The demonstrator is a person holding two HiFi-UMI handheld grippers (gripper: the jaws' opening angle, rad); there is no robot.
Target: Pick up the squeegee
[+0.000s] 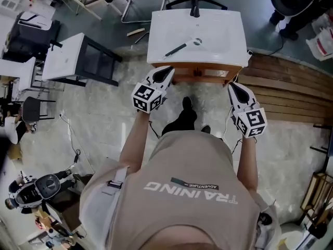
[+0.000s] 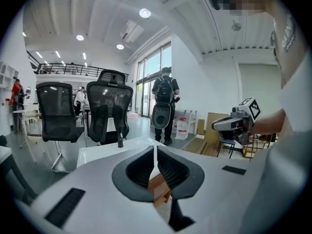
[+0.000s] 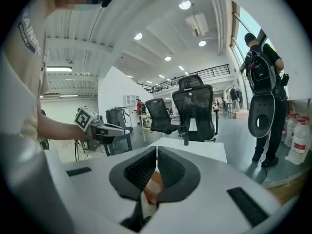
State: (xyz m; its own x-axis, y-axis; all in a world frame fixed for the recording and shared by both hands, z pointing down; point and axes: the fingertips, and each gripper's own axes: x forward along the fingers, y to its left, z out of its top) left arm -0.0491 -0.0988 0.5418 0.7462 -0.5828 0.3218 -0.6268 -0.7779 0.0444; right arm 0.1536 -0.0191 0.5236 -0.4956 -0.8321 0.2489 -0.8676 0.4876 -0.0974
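Head view puts the squeegee (image 1: 182,47) just ahead of the left gripper (image 1: 166,73), handle slanting toward it (right gripper (image 1: 235,88) farther); both jaws pressed together, empty.

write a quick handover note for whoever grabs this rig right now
Left hand-held gripper: jaws together, empty, at the near edge of the white table.
Right hand-held gripper: jaws together, empty, by the same edge.
Squeegee: lies flat mid-table, untouched.
Done: nothing grasped.
Left: open one hand-held gripper, reach in, grip the squeegee, lift.
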